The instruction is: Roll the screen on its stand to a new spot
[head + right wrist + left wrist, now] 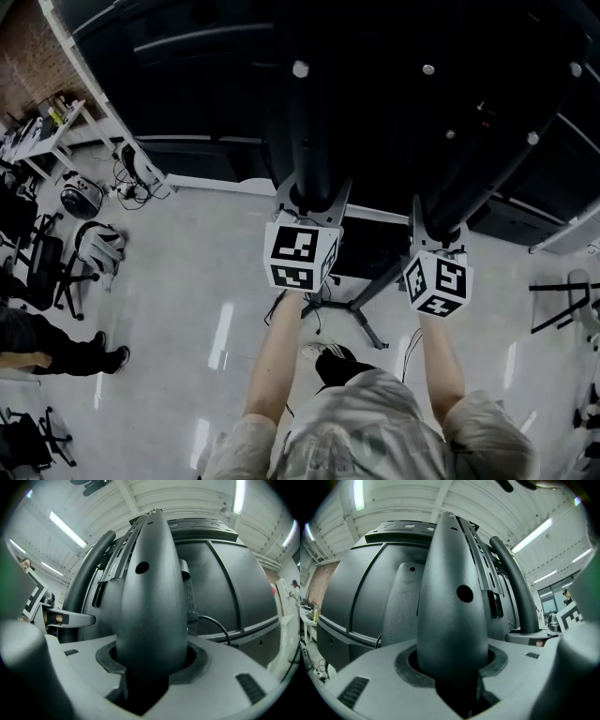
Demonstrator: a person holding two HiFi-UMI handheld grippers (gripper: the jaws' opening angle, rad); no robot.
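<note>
Fingers of the left gripper point(452, 670) are closed round the left upright point(450, 606) of the stand point(375, 281), and the dark column fills the gap between them. Fingers of the right gripper point(150, 667) clasp the right upright point(150, 602) in the same way. Both grippers point level, side by side, at the rear of the screen point(187, 66), whose dark back panel rises just beyond the uprights. A cable point(218, 625) runs down that panel. Below, the stand's legs point(366, 328) spread over the pale floor point(187, 272). A seated person point(37, 349) and chairs point(47, 267) are well apart at the left. Progress, as judged: the two-handed hold needed for rolling is made. Left to do are arrival at the new spot, which nothing here marks, and release of both uprights.
</note>
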